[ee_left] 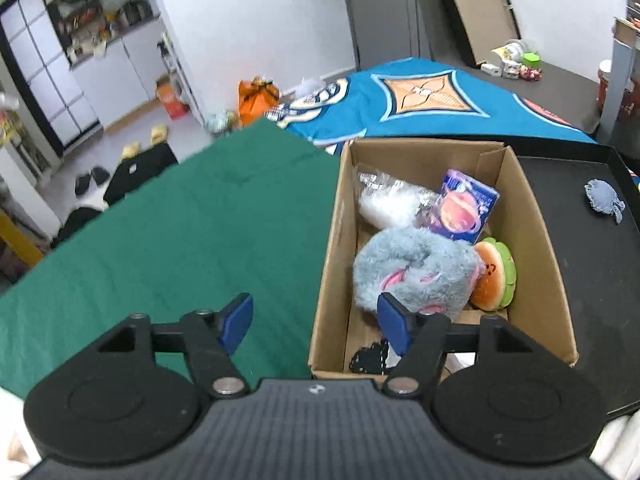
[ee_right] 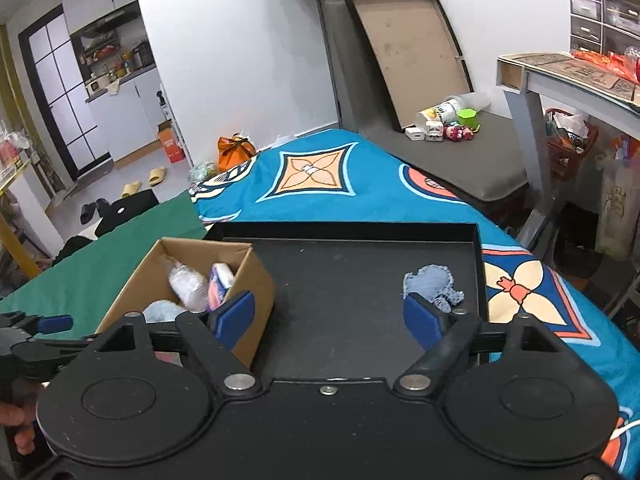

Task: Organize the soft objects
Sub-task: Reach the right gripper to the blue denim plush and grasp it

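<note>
Left wrist shows my left gripper (ee_left: 316, 322) wide above the cardboard box (ee_left: 532, 216), empty. My right gripper (ee_right: 330, 314) gapes wide over the black tray (ee_right: 340, 280), near its blue soft toy (ee_right: 434, 286).

The cardboard box (ee_left: 536, 240) stands at the left end of the tray (ee_right: 478, 264), its left wall beside the cloth-covered surface (ee_left: 180, 232); inside it, a plastic bag (ee_left: 384, 204) and a small carton (ee_left: 468, 204) lie at the far end, a plush toy (ee_left: 416, 272) sits nearer, and a burger toy (ee_left: 494, 276) is wedged between the plush and the right wall; a small fabric toy (ee_right: 432, 286) lies alone at the tray's right, well apart from the box; the patterned bedspread (ee_right: 320, 176) stretches behind and right of the tray.
</note>
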`<move>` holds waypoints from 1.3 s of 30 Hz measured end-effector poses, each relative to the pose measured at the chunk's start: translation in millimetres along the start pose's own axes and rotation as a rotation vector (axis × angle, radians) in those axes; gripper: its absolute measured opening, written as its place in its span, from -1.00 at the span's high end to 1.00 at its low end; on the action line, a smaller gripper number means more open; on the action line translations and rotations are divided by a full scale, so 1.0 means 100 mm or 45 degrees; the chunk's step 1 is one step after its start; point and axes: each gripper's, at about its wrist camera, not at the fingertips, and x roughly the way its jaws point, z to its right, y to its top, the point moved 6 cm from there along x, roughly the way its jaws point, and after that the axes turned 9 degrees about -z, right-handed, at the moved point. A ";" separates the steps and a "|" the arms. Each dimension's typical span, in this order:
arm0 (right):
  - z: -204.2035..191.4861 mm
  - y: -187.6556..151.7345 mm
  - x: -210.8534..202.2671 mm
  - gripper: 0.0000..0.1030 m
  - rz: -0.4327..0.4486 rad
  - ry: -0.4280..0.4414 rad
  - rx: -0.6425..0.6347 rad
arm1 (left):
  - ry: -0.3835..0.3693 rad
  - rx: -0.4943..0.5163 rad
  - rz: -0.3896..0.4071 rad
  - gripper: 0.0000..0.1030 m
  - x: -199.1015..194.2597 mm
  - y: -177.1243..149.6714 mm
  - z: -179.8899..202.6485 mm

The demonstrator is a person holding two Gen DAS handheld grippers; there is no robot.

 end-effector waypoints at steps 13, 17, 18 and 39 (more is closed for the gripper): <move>0.46 0.18 0.37 -0.59 0.060 0.030 -0.052 | 0.130 0.102 0.047 -0.49 -0.06 0.08 0.11; 0.59 0.14 0.54 -0.59 0.038 0.033 -0.040 | 0.173 0.118 0.029 -0.50 -0.03 0.15 0.13; 0.61 0.13 0.58 -0.59 0.036 0.043 -0.034 | 0.188 0.119 0.021 -0.50 -0.02 0.17 0.14; 0.94 -0.12 1.42 -0.12 -0.030 -0.050 -0.075 | 0.327 0.192 -0.067 -0.51 0.21 0.21 0.38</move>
